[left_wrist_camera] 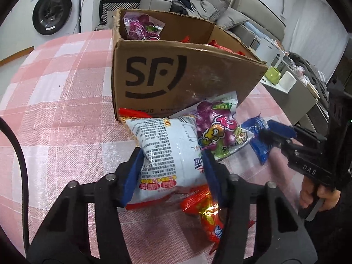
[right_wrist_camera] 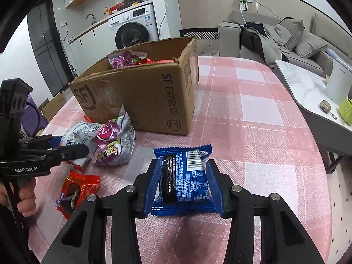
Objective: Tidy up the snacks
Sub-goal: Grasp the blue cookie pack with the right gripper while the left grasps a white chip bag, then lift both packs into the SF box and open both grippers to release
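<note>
My left gripper (left_wrist_camera: 172,156) is shut on a white snack bag with red ends (left_wrist_camera: 167,151); its blue pads press both sides of the bag. A purple candy bag (left_wrist_camera: 216,129) lies beside it, and a red-orange cookie packet (left_wrist_camera: 206,213) lies under my right finger. The open cardboard box (left_wrist_camera: 176,74) stands just behind, with snacks inside. My right gripper (right_wrist_camera: 183,171) is shut on a blue cookie packet (right_wrist_camera: 187,180), held above the table. The box (right_wrist_camera: 143,92) sits ahead to its left, the purple bag (right_wrist_camera: 114,140) and red-orange packet (right_wrist_camera: 77,189) further left.
The pink checked tablecloth (right_wrist_camera: 253,121) covers the table. A white side table (right_wrist_camera: 308,92) with a green cup stands to the right. A grey sofa and a washing machine (right_wrist_camera: 134,28) are behind. The left gripper (right_wrist_camera: 76,150) shows at the left edge of the right wrist view, held by a hand.
</note>
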{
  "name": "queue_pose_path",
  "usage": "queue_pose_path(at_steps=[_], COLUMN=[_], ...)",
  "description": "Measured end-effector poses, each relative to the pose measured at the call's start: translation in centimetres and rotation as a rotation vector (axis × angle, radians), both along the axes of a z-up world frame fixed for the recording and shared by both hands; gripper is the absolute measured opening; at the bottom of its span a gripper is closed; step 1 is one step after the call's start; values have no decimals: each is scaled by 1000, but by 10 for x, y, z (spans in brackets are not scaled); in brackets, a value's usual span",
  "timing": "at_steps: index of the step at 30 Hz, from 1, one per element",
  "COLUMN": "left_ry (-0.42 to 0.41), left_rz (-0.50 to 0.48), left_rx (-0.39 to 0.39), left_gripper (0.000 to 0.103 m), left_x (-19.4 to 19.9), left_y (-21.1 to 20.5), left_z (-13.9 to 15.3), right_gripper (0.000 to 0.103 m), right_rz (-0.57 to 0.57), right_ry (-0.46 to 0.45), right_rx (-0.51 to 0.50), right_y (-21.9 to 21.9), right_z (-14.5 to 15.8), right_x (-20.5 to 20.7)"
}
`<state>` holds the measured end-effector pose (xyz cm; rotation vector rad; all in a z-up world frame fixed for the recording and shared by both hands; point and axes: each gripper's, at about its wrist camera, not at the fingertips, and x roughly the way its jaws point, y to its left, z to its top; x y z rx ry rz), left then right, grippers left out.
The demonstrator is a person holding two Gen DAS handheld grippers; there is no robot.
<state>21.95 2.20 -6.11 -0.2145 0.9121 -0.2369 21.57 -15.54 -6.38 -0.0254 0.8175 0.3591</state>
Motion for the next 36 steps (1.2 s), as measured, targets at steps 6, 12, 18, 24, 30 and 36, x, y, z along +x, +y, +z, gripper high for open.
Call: queue_pose_path(at_steps=[6,12,18,24,30,36], left_ry=[-22,-60,-82,-105,-146,-197], left_rz=[-4,-11,-10,-8,4,17], left_rx=[-12,-24,-26,-48,-49,-55], left_gripper=[41,41,41,41,41,41], left_x=[-6,-13,-18,-24,-34,-47], left_y=[7,12,16,21,25,31], left_z=[5,17,26,36,51,71], right_gripper=[45,45,49,44,44,44], right_rz=[16,25,31,29,36,37], right_ry=[30,31,40,21,-11,-79], right_rx=[-12,-25,-27,-22,0,20], right_y=[2,1,2,1,0,-1], right_z=[-5,-5,-7,-8,1,24], right_x=[1,1,1,0,-5,-17])
